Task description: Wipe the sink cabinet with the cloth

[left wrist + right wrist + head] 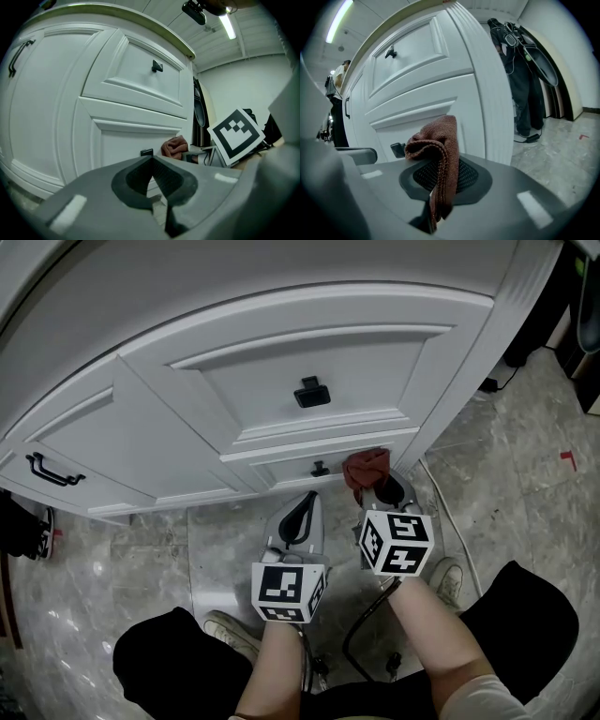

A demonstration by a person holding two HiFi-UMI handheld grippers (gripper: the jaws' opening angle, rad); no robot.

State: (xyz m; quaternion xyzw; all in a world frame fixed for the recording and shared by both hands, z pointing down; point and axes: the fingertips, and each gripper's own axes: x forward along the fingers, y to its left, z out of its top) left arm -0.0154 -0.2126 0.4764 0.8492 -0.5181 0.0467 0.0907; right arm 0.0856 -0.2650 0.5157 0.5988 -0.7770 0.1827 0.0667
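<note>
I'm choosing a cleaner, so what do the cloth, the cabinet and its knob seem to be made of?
The cloth: reddish-brown woven or knitted fabric, perhaps microfiber; ribbed texture, soft folds.
The cabinet: white painted wood or board, satin; smooth panels with a soft sheen.
The knob: matte black, likely metal, though plastic is possible.

The sink cabinet [281, 381] stands on the floor [525, 484] and fills the upper part of the head view. On its front, one knob [311, 392] sits above a lower knob [321, 469], and a bar handle [52, 470] lies far to the left. The cloth [366, 468], between the jaws of the right gripper [382, 489], lies at the cabinet front, just right of the lower knob. The left gripper [300, 517] is beside the right gripper, below that knob and apart from the cabinet. A cable [448, 502] runs along the floor to the right.
</note>
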